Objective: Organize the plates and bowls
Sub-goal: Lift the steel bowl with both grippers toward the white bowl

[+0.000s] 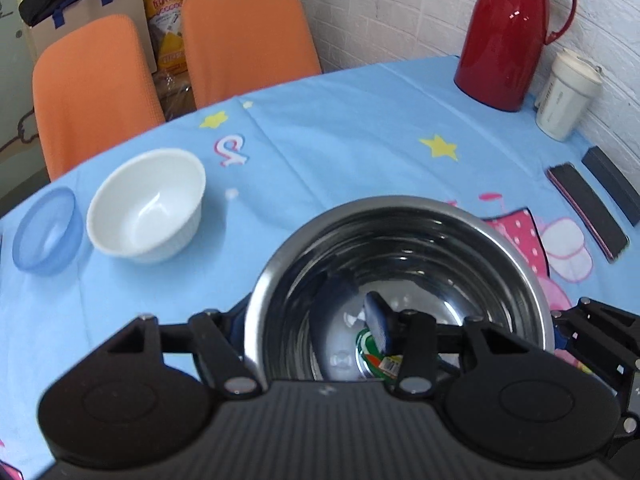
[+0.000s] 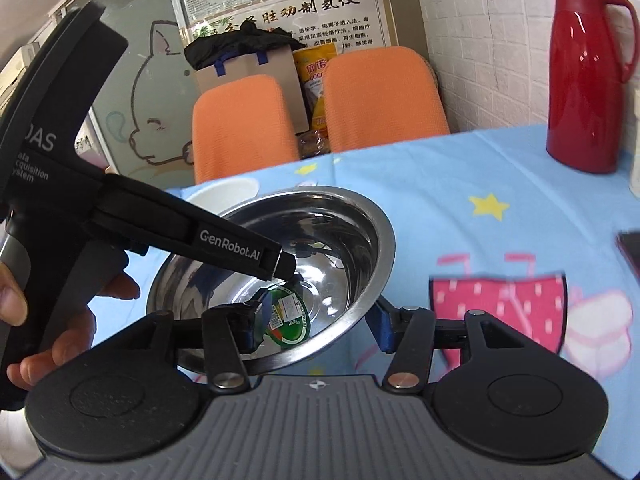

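A steel bowl [image 1: 400,272] with a green sticker inside is held over the blue tablecloth. My left gripper [image 1: 312,332] straddles its near-left rim, one finger [image 1: 378,324] inside the bowl, the other outside; it looks shut on the rim. My right gripper [image 2: 320,324] straddles the bowl's [image 2: 312,232] right rim, with one finger [image 2: 380,328] outside and one inside, and looks shut on it. A white bowl [image 1: 146,206] and a small blue translucent bowl [image 1: 44,230] stand at the left. The white bowl's rim [image 2: 224,196] shows behind the steel bowl in the right wrist view.
A red thermos jug [image 1: 504,36] and a white cup [image 1: 566,96] stand at the far right by the brick wall. Two dark flat bars [image 1: 588,210] lie at the right edge. Two orange chairs [image 1: 240,36] stand behind the table.
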Demonstrator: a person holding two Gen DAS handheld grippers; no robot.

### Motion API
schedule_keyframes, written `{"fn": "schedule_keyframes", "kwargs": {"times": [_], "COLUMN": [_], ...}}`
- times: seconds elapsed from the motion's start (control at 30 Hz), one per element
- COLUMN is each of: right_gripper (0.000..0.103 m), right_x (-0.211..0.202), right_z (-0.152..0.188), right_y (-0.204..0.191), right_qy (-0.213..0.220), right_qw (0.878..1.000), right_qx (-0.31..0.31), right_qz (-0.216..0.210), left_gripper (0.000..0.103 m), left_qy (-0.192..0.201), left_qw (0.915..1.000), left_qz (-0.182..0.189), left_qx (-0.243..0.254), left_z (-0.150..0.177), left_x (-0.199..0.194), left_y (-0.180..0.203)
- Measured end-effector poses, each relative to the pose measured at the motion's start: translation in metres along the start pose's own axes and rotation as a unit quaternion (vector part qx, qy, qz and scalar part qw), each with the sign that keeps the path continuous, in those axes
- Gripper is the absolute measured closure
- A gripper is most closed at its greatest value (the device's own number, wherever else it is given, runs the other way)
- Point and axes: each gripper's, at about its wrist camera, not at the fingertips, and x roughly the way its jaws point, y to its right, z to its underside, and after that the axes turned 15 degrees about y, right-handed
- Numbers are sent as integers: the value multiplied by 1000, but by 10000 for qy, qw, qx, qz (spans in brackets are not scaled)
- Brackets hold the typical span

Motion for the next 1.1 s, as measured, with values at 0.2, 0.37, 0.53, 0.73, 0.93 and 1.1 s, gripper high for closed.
{"fn": "schedule_keyframes", "kwargs": {"times": [0.2,0.37,0.53,0.73,0.93,1.1], "right_gripper": [14,11,4,0,0,0], "right_x": [-34,-39,-40,-43,-58,-60], "right_z": [33,49,62,64,54,44], "right_y": [-14,-27,-33,-27,-8,11], "right_qy": [-227,-344,-342,-338,71,283], "right_qw": [9996,9990,9986,9984,9992,9981], "right_qx": [97,118,126,262,388,531], "right_qz": [-126,-263,-378,-359,-31,157], "left_gripper": [57,57,57,28,25,25], "left_qy": [-108,-92,-161,-12,516,750], "left_qw": [9998,9998,9991,9992,9964,9923], "left_qz": [65,-97,-46,-141,-458,-816], "left_qx": [-120,-147,-382,-385,-492,-553], "left_z": [50,73,80,76,62,55], "left_x": [-35,-49,-41,-37,-73,-92], "left_y": [2,-2,-13,-14,-40,-69]}}
